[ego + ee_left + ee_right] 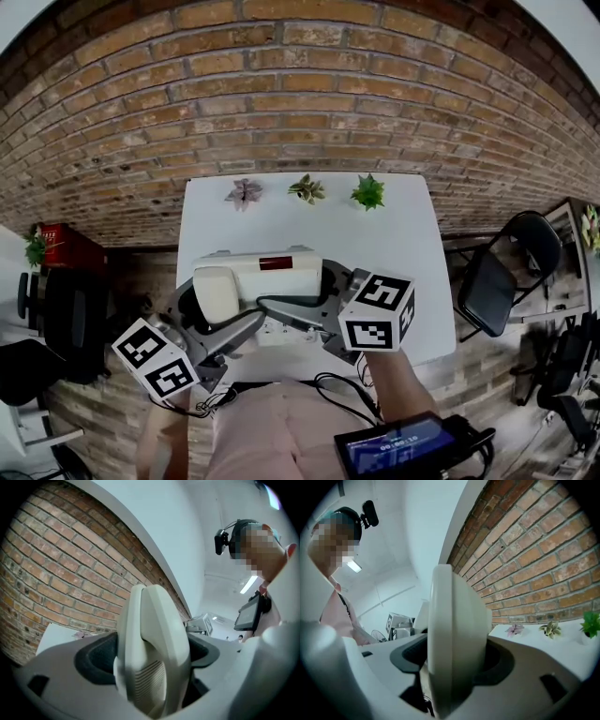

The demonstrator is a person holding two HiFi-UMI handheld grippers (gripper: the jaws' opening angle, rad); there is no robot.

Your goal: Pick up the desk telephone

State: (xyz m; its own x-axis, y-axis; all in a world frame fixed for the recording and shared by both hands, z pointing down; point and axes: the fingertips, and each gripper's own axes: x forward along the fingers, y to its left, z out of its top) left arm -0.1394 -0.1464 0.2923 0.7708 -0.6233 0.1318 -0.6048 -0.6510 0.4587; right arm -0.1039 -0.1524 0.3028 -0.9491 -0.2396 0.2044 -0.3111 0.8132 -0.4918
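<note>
The desk telephone (255, 279) is cream-white with a handset on its left side and a dark red display strip. It hangs above the white table (398, 239), clamped from both ends. My left gripper (199, 314) is shut on its left end, and my right gripper (330, 295) is shut on its right end. In the left gripper view the phone's handset end (152, 658) fills the gap between the jaws of the left gripper (150, 679). The right gripper view shows the phone's other end (452, 639), pressed between the jaws of the right gripper (452, 670). A black cord (339, 386) trails below.
Three small potted plants (307, 188) stand along the table's far edge by the brick wall (300, 84). A black chair (497, 277) is at the right, a red box (67, 246) and a dark office chair (54, 323) at the left. A screen device (403, 446) sits near my body.
</note>
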